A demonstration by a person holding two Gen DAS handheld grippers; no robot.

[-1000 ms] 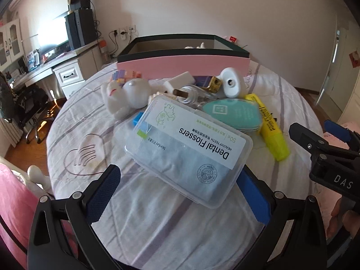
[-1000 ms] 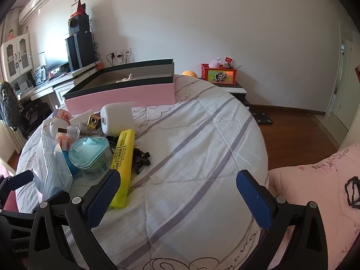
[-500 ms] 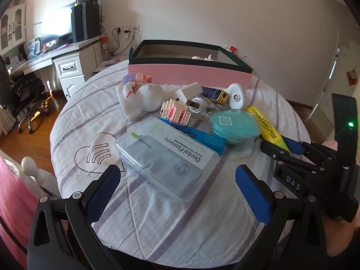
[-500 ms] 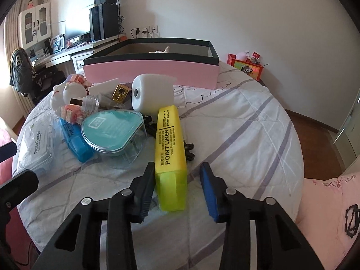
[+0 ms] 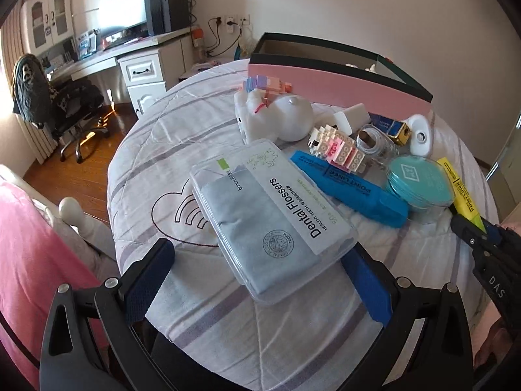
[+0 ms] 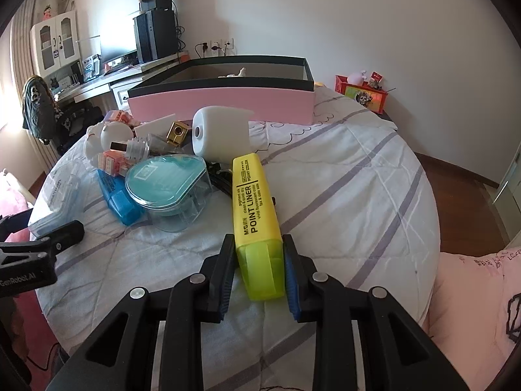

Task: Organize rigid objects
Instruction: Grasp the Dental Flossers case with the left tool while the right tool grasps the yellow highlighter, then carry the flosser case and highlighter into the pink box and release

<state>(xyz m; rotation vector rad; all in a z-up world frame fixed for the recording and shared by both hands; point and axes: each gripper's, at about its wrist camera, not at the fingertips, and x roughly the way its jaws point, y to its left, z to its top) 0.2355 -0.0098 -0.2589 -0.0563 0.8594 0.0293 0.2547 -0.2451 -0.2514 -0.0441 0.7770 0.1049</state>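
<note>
The right gripper (image 6: 259,272) has its fingers (image 6: 224,260) pinching the cap end of the yellow highlighter (image 6: 255,208), which lies on the round bed (image 6: 358,176) in front of the pink box (image 6: 221,104). Left of the highlighter stands the clear container with teal lid (image 6: 166,185), and behind it, nearer the box, lies the white oval device (image 6: 221,135). The left gripper (image 5: 263,280) has its fingers (image 5: 148,280) spread wide at both sides of the dental flossers box (image 5: 270,215), without touching it. The blue highlighter (image 5: 348,187) lies between the flossers box and the pink box (image 5: 325,79).
</note>
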